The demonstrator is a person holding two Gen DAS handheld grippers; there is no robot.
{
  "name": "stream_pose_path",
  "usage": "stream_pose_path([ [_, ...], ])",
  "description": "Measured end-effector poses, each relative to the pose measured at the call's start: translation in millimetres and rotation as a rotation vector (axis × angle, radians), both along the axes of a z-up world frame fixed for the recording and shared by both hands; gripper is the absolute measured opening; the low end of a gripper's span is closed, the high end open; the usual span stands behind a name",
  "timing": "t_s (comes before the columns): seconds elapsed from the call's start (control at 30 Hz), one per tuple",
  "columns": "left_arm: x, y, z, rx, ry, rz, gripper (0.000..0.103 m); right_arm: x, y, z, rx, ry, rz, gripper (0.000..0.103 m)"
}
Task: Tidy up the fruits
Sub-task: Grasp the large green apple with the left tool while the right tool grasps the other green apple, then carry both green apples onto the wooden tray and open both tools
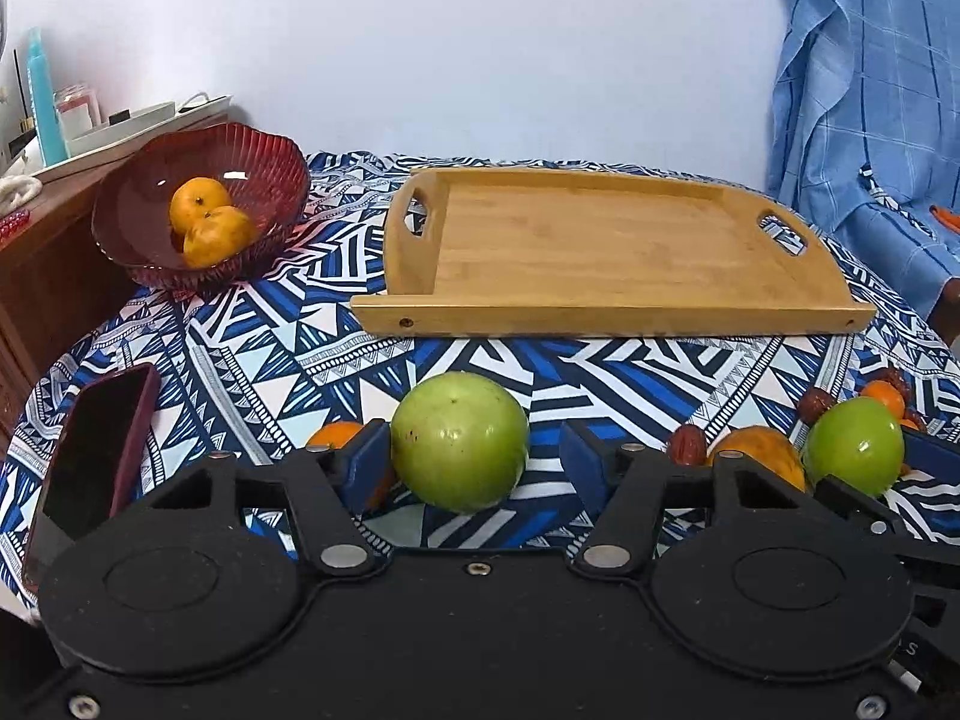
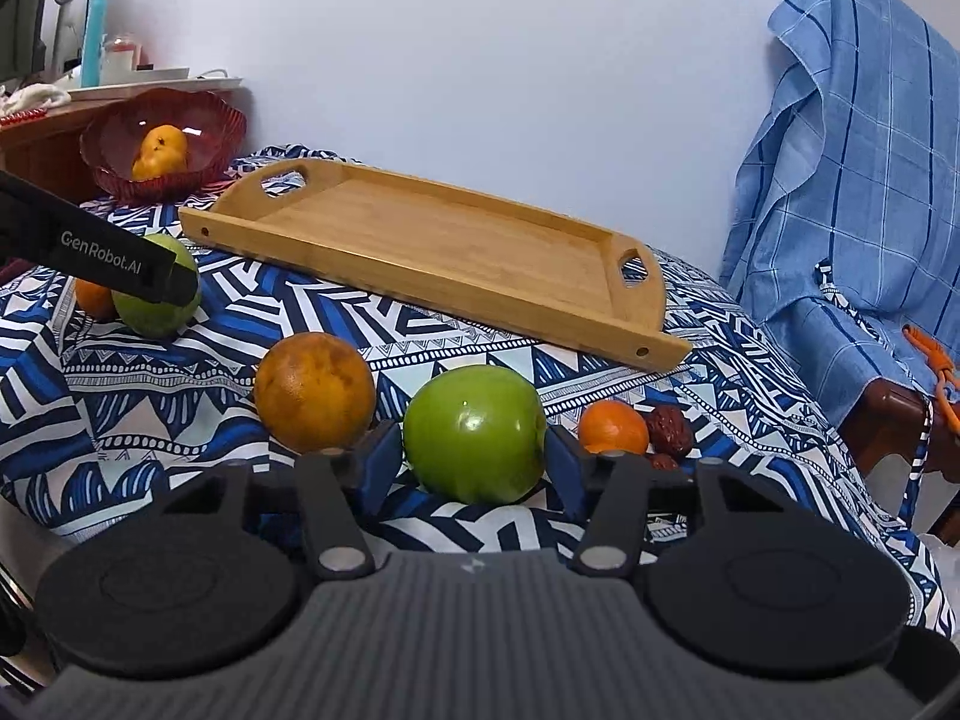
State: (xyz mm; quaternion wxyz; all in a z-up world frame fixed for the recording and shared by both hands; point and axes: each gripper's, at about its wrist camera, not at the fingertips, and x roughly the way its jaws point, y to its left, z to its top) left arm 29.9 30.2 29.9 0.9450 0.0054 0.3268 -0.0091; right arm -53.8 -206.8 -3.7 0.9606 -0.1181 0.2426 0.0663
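2 green apples rest on the patterned worktop (image 1: 270, 324), each bracketed by 1 claw: the left claw (image 1: 474, 459) stands released around the left green apple (image 1: 461, 441), pads not yet pressing, and the right claw (image 2: 474, 459) likewise spread around the right green apple (image 2: 475, 433). Each should close at the fruit's widest girth, then lift straight up before travelling. Ahead, the bare wooden tray (image 1: 606, 240) offers open room, though its raised near rim must be cleared; a large orange (image 2: 313, 399) sits just beside the right claw.
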Motion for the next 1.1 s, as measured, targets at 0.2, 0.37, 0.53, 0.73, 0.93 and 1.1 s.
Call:
stream_pose_path([
  [0.2, 8.5, 0.4, -5.4, 0.016, 0.001, 0.006, 0.059, 4.2, 1.1, -0.4, -0.011, -0.005, -0.005, 0.062],
  [0.37, 10.8, -2.9, -8.0, 0.032, -0.009, 0.004, 0.059, 9.9, 1.1, -1.6, -0.022, -0.004, -0.006, 0.063],
  [0.53, 9.4, -5.7, -10.6, 0.038, -0.031, 0.024, 0.059, 22.2, -2.5, -3.6, -0.025, 0.034, 0.014, 0.064],
  [0.73, 6.2, -4.8, -9.2, 0.04, -0.04, 0.035, 0.054, 28.5, -3.5, -5.1, -0.013, 0.046, 0.021, 0.06],
  [0.93, -4.8, 0.3, -4.9, 0.006, -0.037, 0.075, 0.054, 22.3, -12.4, -2.0, 0.076, 0.04, 0.015, 0.059],
  [1.1, -14.8, -1.9, -0.9, -0.002, -0.043, 0.064, 0.054, 16.1, -16.1, 5.3, 0.122, 0.011, 0.012, 0.059],
])
